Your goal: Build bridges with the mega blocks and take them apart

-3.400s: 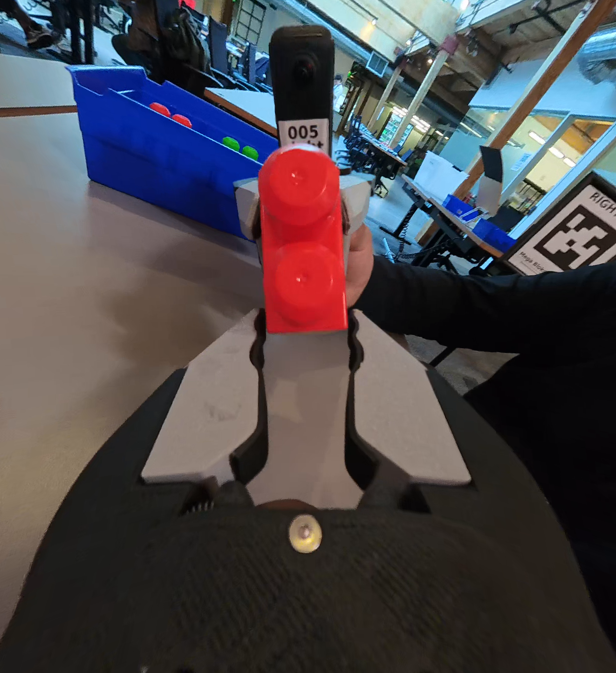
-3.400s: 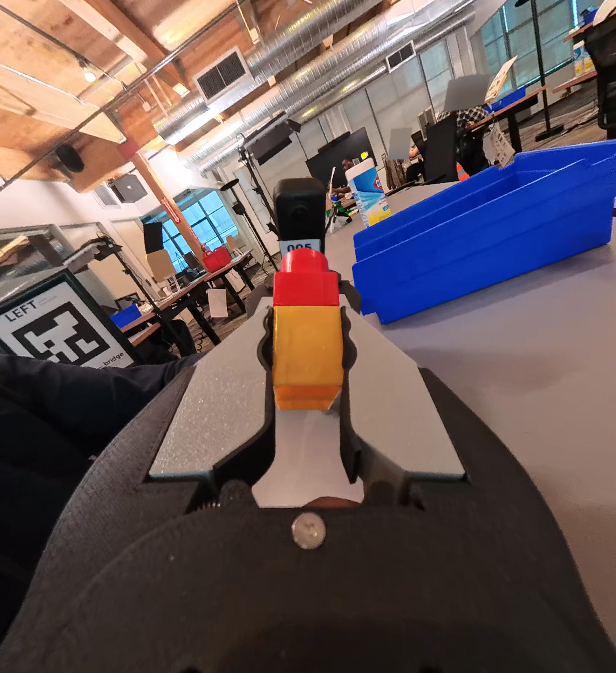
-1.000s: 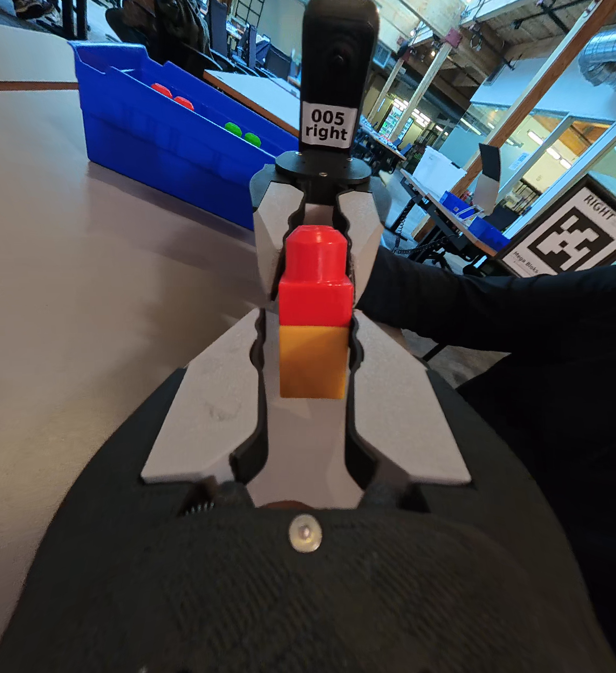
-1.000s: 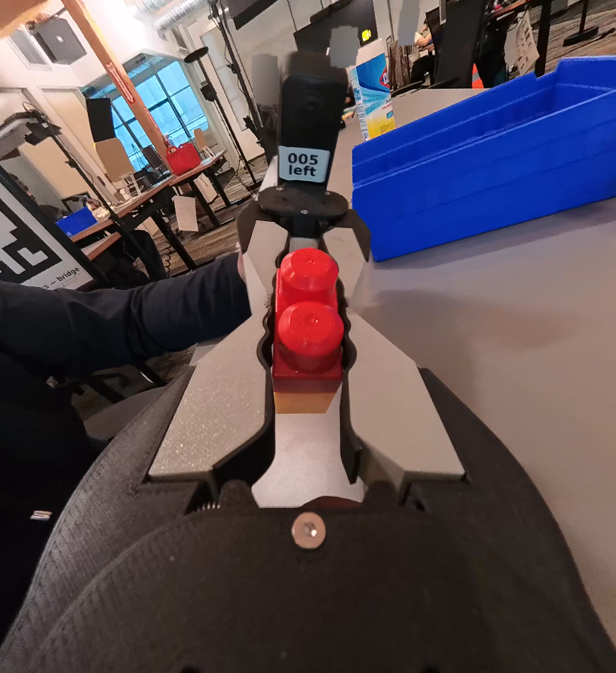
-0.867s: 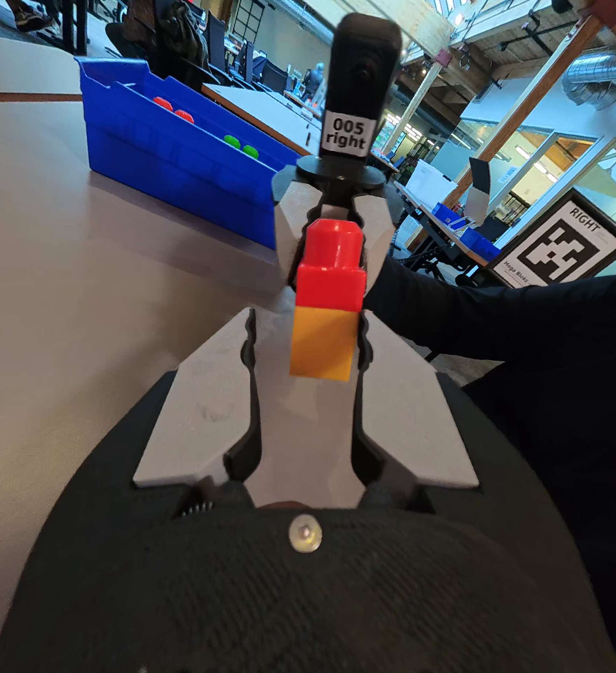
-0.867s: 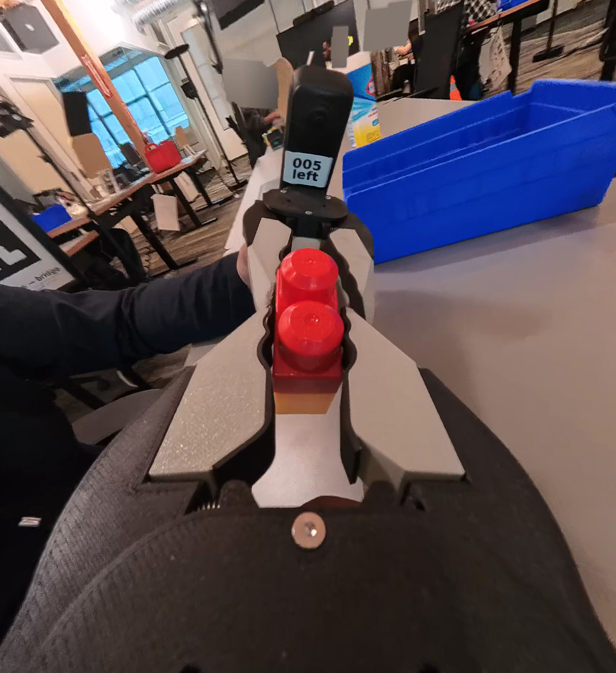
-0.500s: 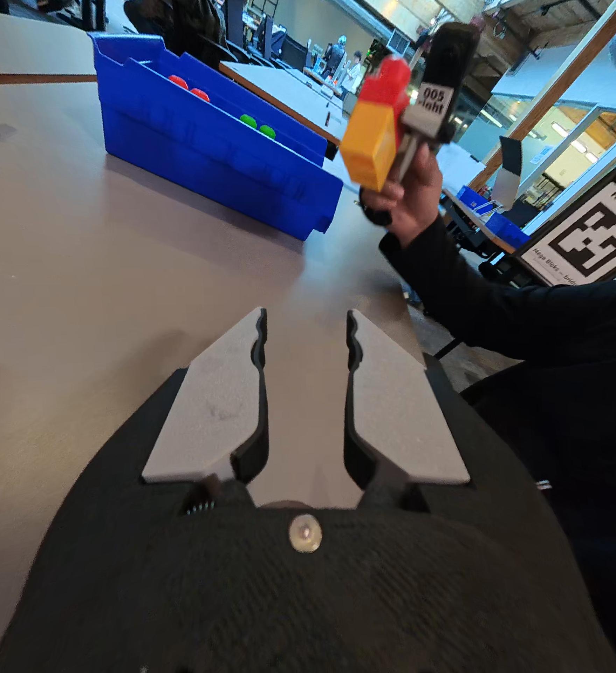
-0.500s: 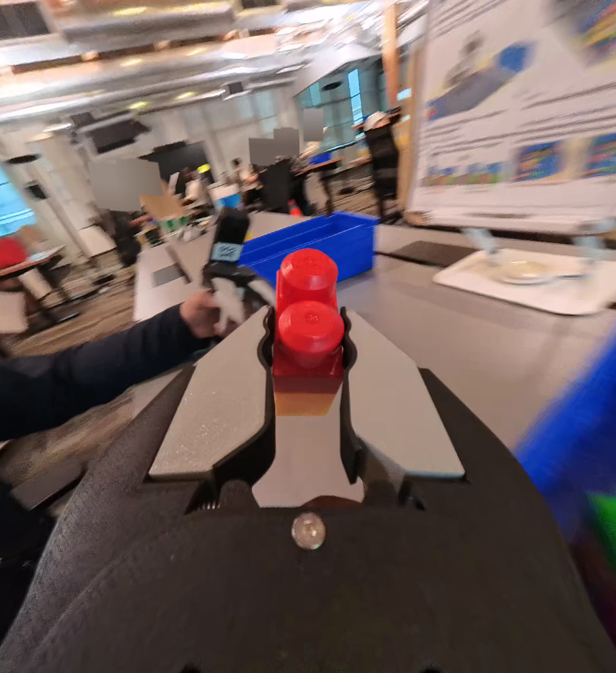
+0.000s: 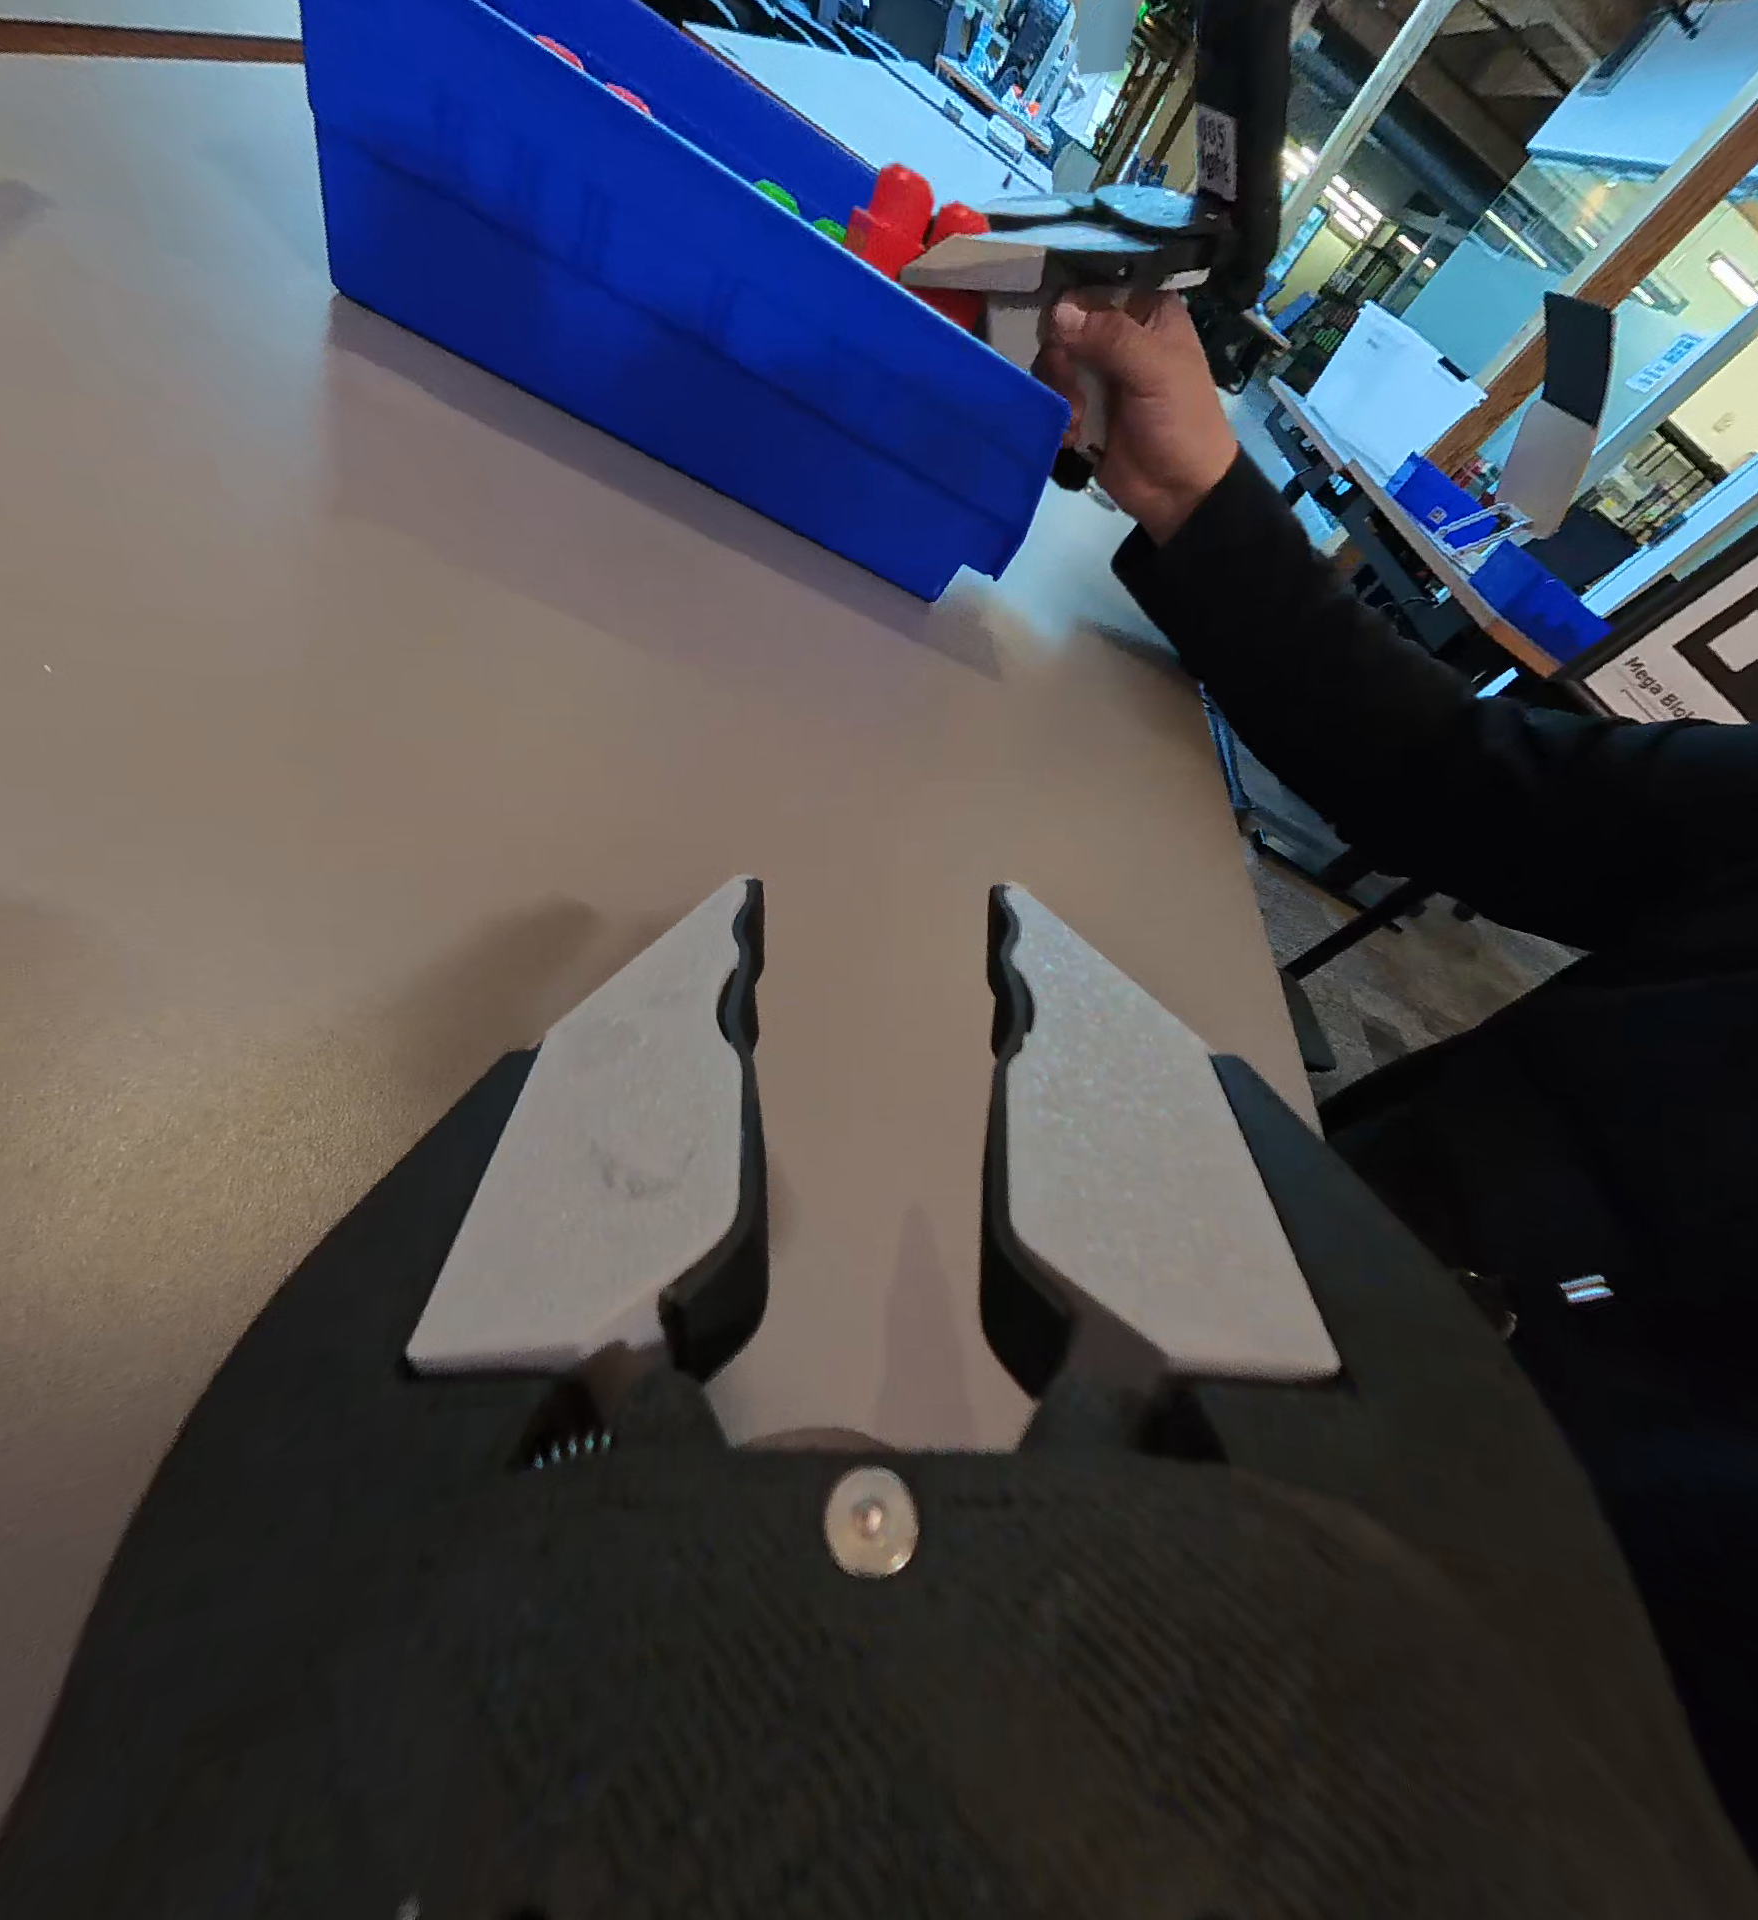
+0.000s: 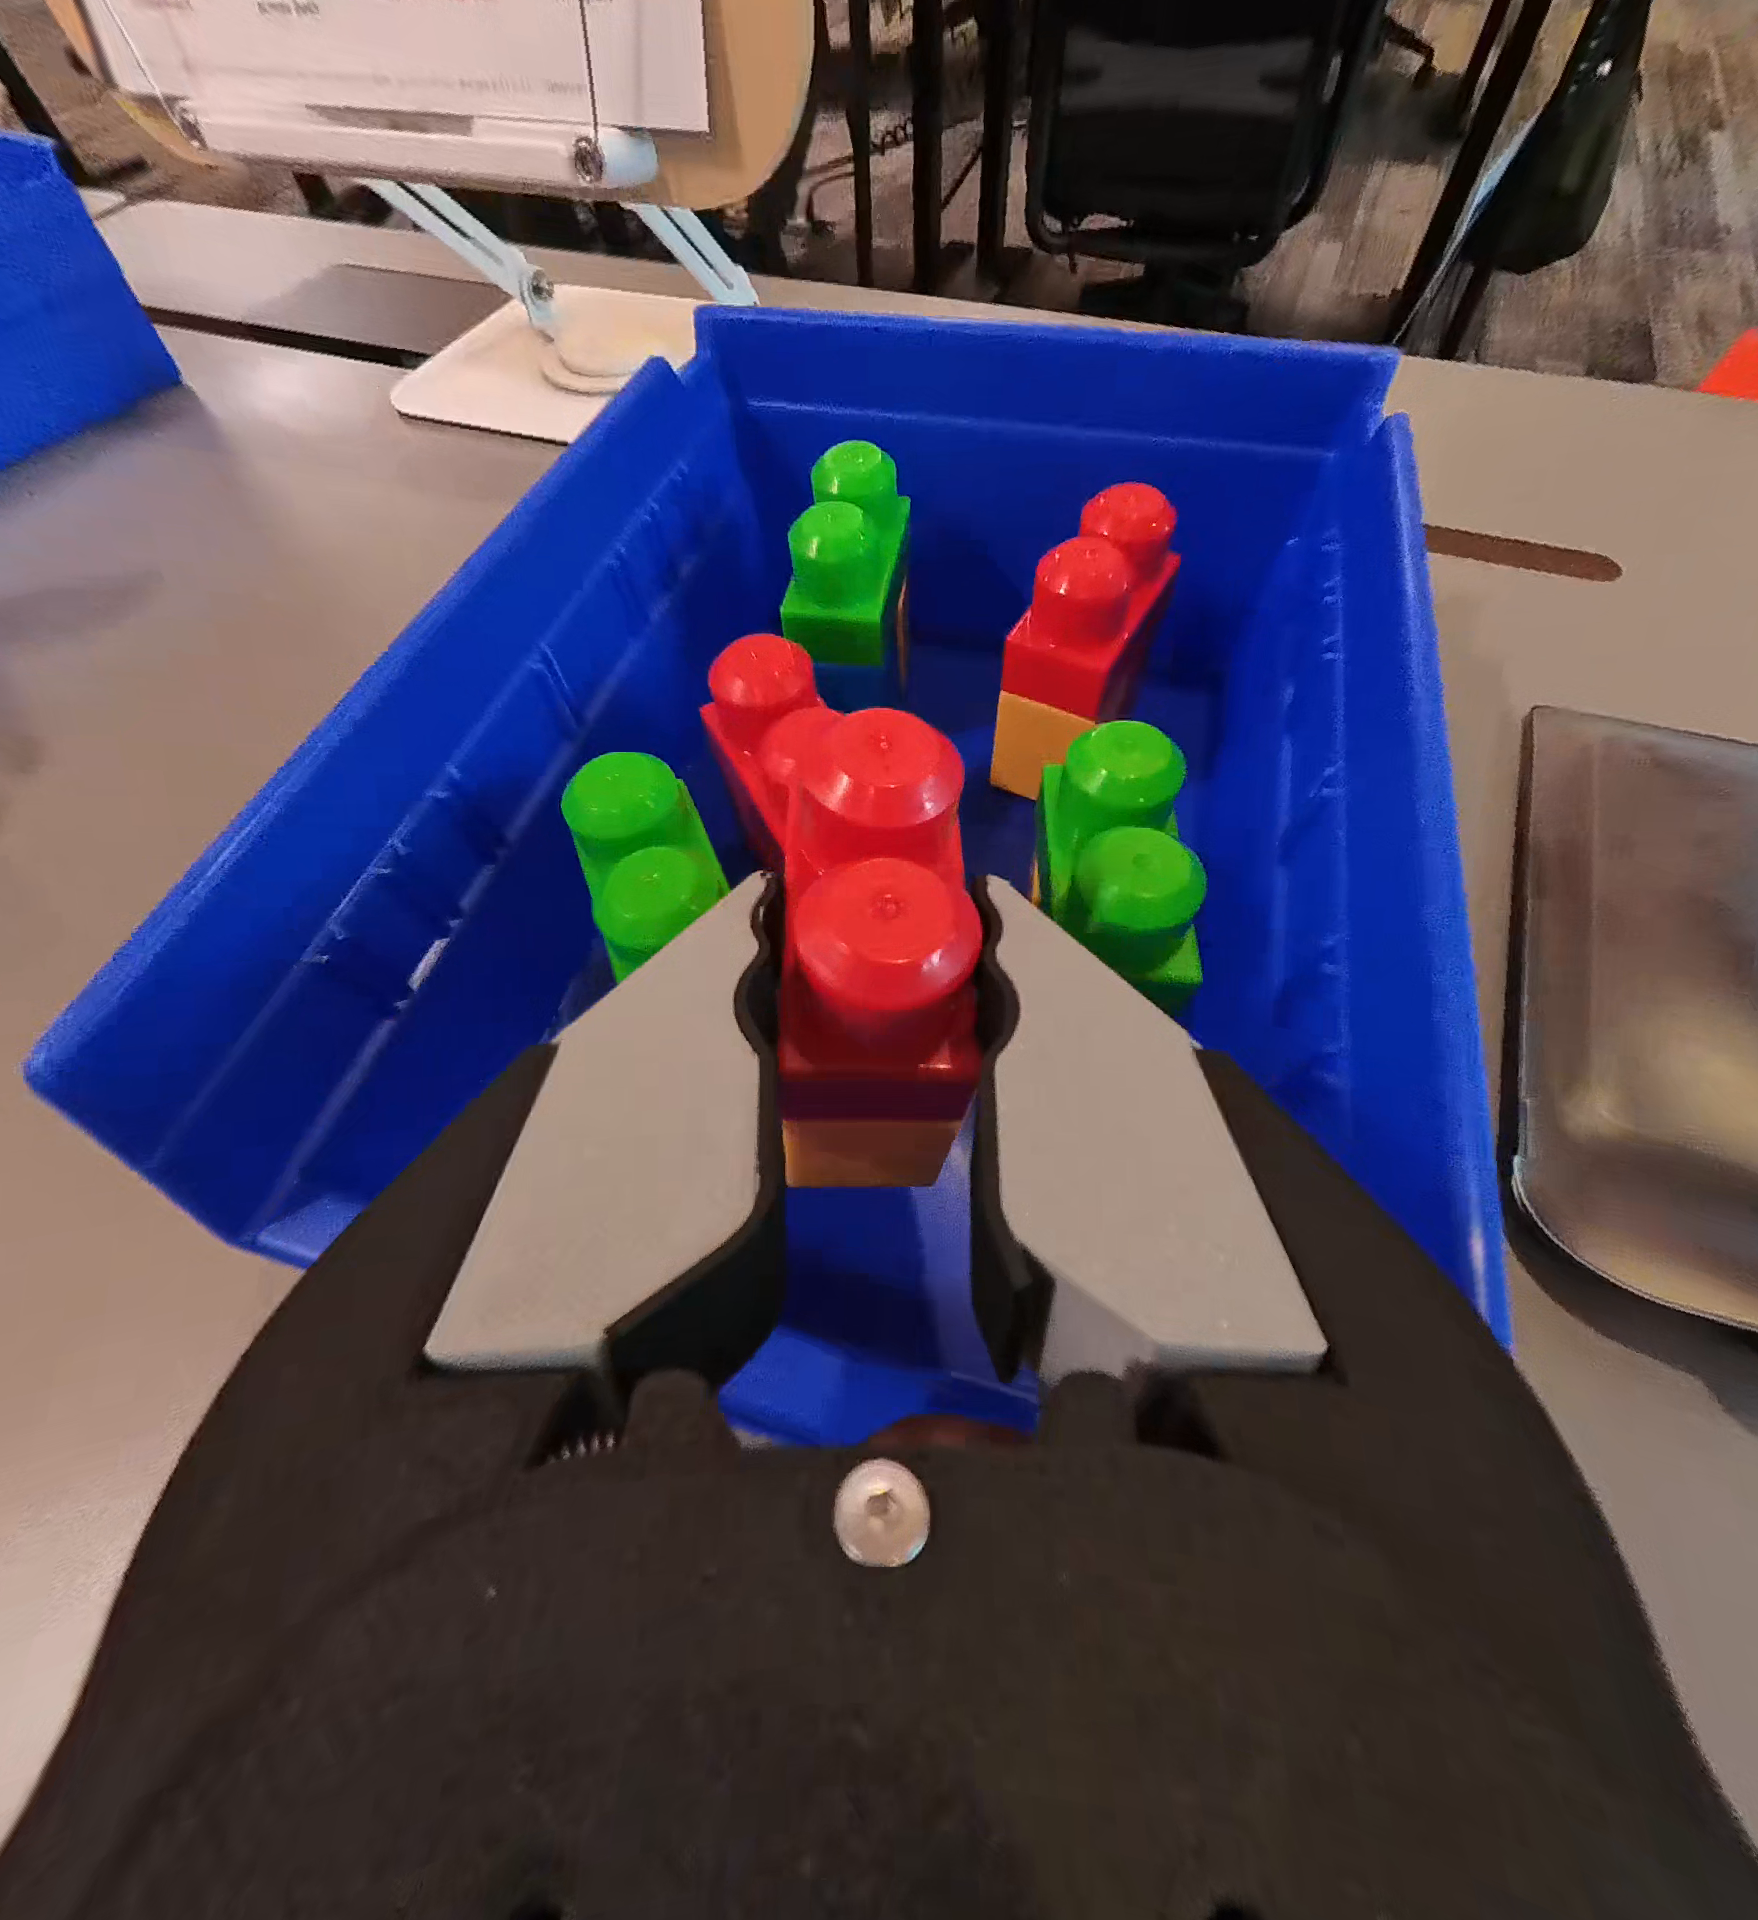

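Note:
My right gripper is shut on a red two-stud block with an orange block stuck beneath it, held over the open blue bin. Inside the bin stand several stacked pairs with green tops and red tops. In the left wrist view my left gripper is open and empty above the grey table. The right gripper shows there far off, over the blue bin with the red block.
A second blue bin stands at the far left. A white lamp or stand base lies behind the bin. A shiny grey pouch lies on the table to the bin's right. The table's edge runs right of my left gripper. Tip to tip, the grippers are about 40 cm apart.
My left gripper let go of the red-and-orange stack and opened. My right gripper carried the stack away and swung over the blue bin, now pointing down into it.

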A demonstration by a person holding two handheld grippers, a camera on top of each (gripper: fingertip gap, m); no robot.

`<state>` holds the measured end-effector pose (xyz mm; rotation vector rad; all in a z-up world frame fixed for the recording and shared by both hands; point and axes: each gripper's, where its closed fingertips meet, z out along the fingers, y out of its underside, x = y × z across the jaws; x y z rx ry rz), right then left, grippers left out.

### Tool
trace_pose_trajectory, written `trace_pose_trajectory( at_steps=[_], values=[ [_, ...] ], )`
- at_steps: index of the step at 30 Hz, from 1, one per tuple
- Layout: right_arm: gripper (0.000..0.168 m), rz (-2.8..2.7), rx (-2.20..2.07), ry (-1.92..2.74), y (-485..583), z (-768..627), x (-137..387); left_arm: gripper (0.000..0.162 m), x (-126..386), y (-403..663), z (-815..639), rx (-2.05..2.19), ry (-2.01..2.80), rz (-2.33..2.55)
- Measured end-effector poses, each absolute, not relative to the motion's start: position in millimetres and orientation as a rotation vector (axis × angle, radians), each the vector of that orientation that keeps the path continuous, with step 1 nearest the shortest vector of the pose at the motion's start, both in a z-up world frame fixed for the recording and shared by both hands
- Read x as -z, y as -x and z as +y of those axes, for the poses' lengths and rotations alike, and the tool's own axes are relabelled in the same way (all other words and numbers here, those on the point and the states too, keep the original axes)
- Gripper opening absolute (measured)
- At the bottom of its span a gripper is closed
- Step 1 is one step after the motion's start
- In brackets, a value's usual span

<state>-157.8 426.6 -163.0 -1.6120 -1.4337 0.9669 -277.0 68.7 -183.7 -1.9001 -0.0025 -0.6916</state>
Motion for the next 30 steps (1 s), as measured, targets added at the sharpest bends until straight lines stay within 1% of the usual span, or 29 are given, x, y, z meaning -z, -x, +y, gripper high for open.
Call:
trace_pose_trajectory(
  at_steps=[7, 12, 18, 21, 27, 30],
  values=[
    [0.034, -1.470, -0.928, 1.666, 160.7, 426.1, 191.3, 0.041, 180.3, 280.2, 67.5, 0.698, 1.877, -0.023],
    [0.040, -1.437, -1.028, 1.652, 153.1, 425.3, 175.2, 0.041, 179.7, 278.0, 67.5, 0.714, 1.874, -0.018],
    [0.042, -1.351, -0.967, 1.656, 143.3, 452.1, 141.4, 0.041, 179.3, 271.6, 67.4, 0.711, 1.887, 0.013],
    [0.042, -1.365, -0.898, 1.701, 148.8, 461.8, 134.0, 0.041, 176.8, 270.4, 67.0, 0.710, 1.880, 0.019],
    [0.042, -1.527, -0.514, 1.820, 171.0, 484.2, 162.2, 0.041, 179.2, 270.7, 67.1, 0.714, 1.887, 0.013],
    [0.042, -1.591, -0.424, 1.907, 180.0, 488.3, 184.6, 0.041, 179.4, 270.7, 67.1, 0.714, 1.886, 0.011]
  ],
)
